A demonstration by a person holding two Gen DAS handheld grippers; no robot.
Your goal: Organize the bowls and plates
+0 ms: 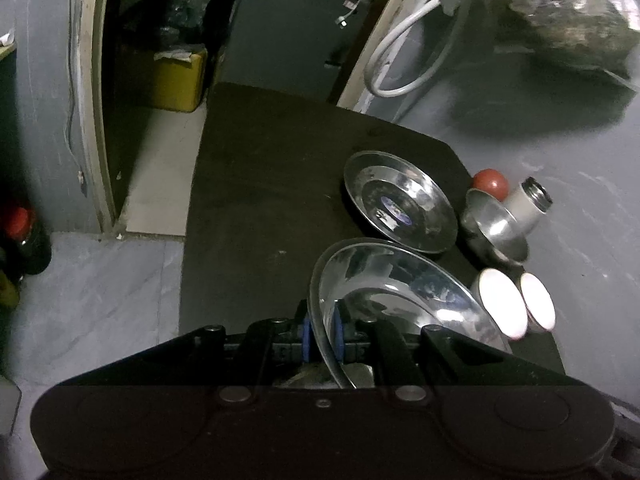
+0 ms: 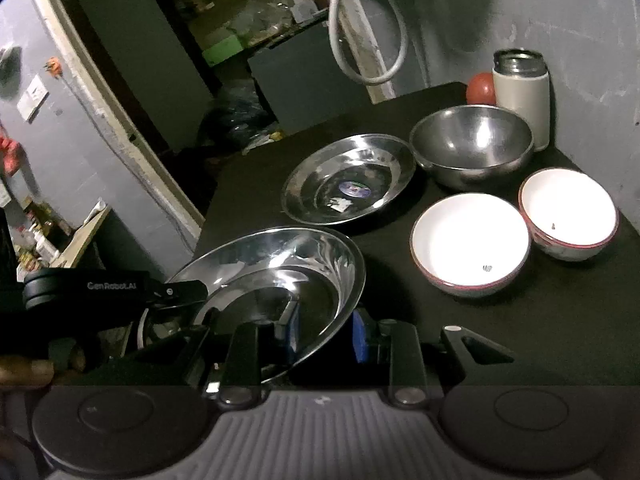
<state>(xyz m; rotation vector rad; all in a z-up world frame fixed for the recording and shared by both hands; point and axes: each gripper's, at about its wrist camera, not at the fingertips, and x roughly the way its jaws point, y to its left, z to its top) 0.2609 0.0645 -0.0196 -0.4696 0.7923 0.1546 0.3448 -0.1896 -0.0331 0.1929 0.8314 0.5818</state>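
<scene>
Both hand-held grippers, left (image 1: 323,330) and right (image 2: 326,334), clamp opposite rims of steel plate (image 2: 280,276).

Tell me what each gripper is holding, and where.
Both hold the near steel plate by its rim: left gripper on its left edge, right gripper on the near edge.

Grey walls (image 1: 540,128), dark doorway (image 1: 132,40), pale marbled floor (image 1: 100,280)

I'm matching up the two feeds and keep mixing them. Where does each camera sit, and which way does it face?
Left wrist: on the left gripper, looking down its fingers at the near plate it clamps; no hand shows.
Right wrist: on the right gripper, clamping that plate opposite the left gripper; fingertips show bottom left.
Shared: far plate, steel bowl, two white bowls, flask.
</scene>
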